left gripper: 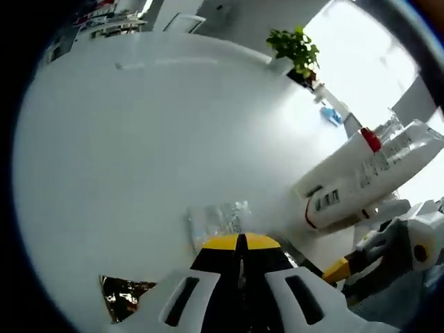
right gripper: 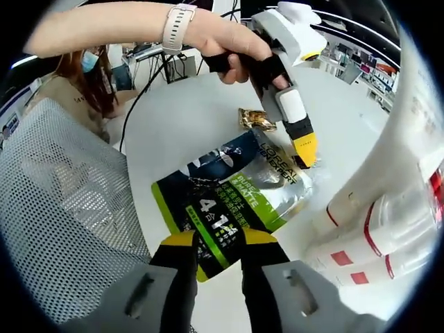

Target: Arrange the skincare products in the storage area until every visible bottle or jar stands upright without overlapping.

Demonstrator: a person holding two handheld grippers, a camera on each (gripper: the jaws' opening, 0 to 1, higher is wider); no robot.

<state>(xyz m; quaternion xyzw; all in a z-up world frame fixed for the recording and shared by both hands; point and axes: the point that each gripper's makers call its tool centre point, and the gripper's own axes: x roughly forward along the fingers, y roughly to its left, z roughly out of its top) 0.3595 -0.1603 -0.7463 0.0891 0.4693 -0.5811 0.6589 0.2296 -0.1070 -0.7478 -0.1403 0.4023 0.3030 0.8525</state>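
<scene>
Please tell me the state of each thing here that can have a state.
left claw: shut, pinching a corner of the pouch.
right claw: jaws apart around the pouch's near end; grip unclear.
pouch: crinkled, not upright.
white tube: lying down, not upright.
gold wrapper: crumpled.

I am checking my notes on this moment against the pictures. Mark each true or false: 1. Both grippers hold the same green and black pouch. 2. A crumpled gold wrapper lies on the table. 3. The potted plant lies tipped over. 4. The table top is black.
1. True: the right gripper and the left gripper both pinch the pouch.
2. True: the gold wrapper.
3. False: the plant stands upright at the table's far edge.
4. False: the table is white.
</scene>
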